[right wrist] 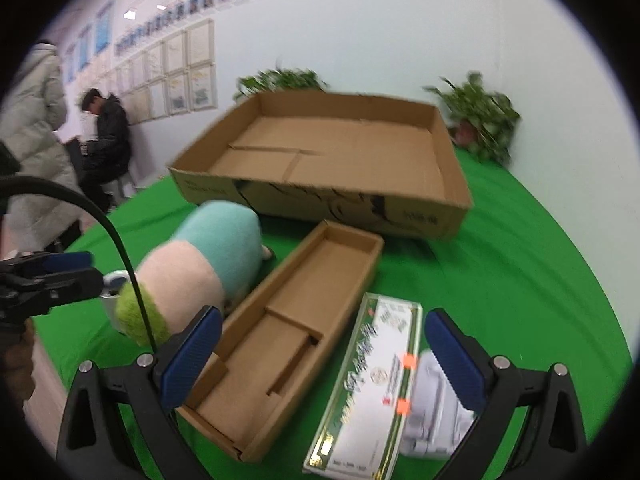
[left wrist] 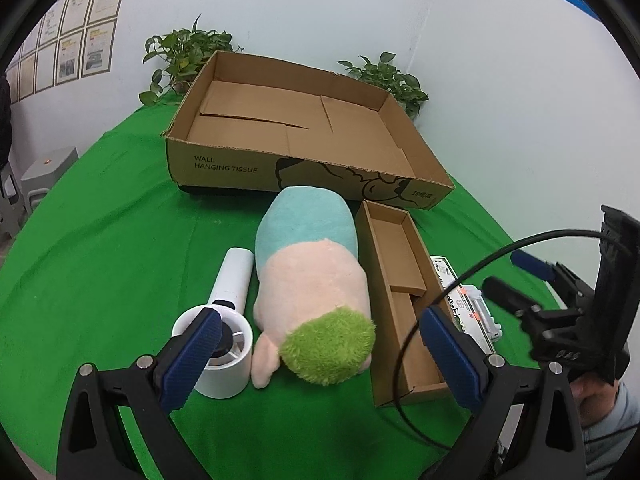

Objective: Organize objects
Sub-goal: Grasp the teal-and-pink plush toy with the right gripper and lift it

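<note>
left hand-held gripper (left wrist: 320, 354) spread over plush toy (left wrist: 310, 280) | right hand-held gripper (right wrist: 320, 354) spread, empty

Left gripper (left wrist: 320, 344) spread wide over the plush toy (left wrist: 310, 280) — white handheld fan (left wrist: 224, 320) touching one side, narrow cardboard tray (left wrist: 400, 300) beside the other — large cardboard box (left wrist: 224, 160) toward the table's (left wrist: 100, 220) far edge

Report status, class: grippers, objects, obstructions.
Left gripper open over pastel plush toy. Right gripper open near green-white printed carton. Large shallow cardboard box unfilled. Nothing blocking.
</note>
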`<state>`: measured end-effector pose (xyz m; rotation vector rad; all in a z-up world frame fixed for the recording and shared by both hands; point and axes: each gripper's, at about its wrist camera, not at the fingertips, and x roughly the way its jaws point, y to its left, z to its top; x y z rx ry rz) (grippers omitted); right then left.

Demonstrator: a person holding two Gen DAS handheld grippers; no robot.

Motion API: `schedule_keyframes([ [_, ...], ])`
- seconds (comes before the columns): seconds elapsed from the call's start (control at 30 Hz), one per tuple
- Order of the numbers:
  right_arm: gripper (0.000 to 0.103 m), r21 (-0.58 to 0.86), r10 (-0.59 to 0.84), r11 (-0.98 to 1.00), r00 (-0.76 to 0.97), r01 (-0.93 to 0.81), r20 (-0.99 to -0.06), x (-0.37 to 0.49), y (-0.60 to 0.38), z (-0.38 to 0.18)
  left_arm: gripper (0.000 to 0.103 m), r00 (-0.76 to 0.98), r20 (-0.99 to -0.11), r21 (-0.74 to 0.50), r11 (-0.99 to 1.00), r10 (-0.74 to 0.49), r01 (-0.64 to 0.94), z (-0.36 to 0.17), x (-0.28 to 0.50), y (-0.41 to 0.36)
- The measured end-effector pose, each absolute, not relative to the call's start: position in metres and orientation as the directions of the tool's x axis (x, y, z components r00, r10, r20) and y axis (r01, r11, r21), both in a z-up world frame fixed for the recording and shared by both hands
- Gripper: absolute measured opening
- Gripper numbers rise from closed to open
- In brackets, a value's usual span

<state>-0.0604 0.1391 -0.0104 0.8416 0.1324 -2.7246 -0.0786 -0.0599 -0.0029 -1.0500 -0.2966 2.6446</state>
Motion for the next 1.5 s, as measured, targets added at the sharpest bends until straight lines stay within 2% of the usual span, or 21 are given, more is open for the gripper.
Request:
schedule_keyframes([
  [0.1,0.101,0.077,-0.372,-0.916,-0.765,0.393,-0.526,-0.063,0.14,0.002,0.097,-0.675,-0.637,-0.36,-0.918,0.373,-0.168,-0.01,-0.085,-0.081],
  [0.13,0.101,0.097,-0.395,-0.908,-0.754,0.408,-0.525,-0.066,0.139,0.004,0.094,-0.667,-0.638,-0.379,-0.911,0.385,-0.163,-0.012,-0.086,-0.086],
  [0.27,0.101,0.194,-0.498,-0.855,-0.662,0.48,-0.56,-0.094,0.119,0.002,0.083,-0.635,-0.63,-0.453,-0.876,0.447,-0.167,-0.018,-0.093,-0.1],
  [0.47,0.101,0.372,-0.606,-0.776,-0.439,0.509,-0.663,-0.151,0.065,-0.02,0.082,-0.623,-0.594,-0.518,-0.835,0.508,-0.186,-0.014,-0.091,-0.116],
  [0.6,0.102,0.4,-0.573,-0.791,-0.331,0.463,-0.75,-0.173,0.029,-0.049,0.079,-0.67,-0.577,-0.486,-0.856,0.467,-0.178,0.008,-0.088,-0.135],
  [0.7,0.102,0.335,-0.51,-0.827,-0.354,0.451,-0.784,-0.17,0.017,-0.056,0.079,-0.678,-0.567,-0.497,-0.851,0.468,-0.171,0.018,-0.093,-0.152],
  [0.77,0.102,0.343,-0.506,-0.832,-0.343,0.436,-0.792,-0.163,0.017,-0.061,0.079,-0.69,-0.543,-0.518,-0.838,0.478,-0.173,0.024,-0.095,-0.164],
  [0.83,0.099,0.315,-0.497,-0.831,-0.359,0.458,-0.79,-0.151,0.018,-0.062,0.079,-0.691,-0.535,-0.536,-0.827,0.486,-0.167,0.025,-0.101,-0.172],
  [0.97,0.078,0.301,-0.504,-0.815,-0.351,0.495,-0.789,-0.124,0.025,-0.058,0.079,-0.651,-0.549,-0.556,-0.811,0.523,-0.183,0.022,-0.119,-0.168],
  [1.07,0.07,0.321,-0.523,-0.811,-0.359,0.489,-0.773,-0.107,0.043,-0.058,0.079,-0.574,-0.558,-0.591,-0.773,0.599,-0.232,0.009,-0.138,-0.144],
  [1.23,0.066,0.371,-0.553,-0.805,-0.36,0.462,-0.752,-0.087,0.055,-0.059,0.08,-0.377,-0.601,-0.678,-0.699,0.705,-0.227,-0.029,-0.155,-0.103],
  [1.33,0.065,0.411,-0.584,-0.791,-0.358,0.453,-0.729,-0.077,0.062,-0.058,0.079,-0.36,-0.582,-0.702,-0.674,0.729,-0.231,-0.03,-0.152,-0.095],
  [1.5,0.063,0.41,-0.594,-0.79,-0.405,0.456,-0.695,-0.068,0.068,-0.047,0.065,-0.408,-0.534,-0.712,-0.654,0.74,-0.256,-0.008,-0.146,-0.099],
])
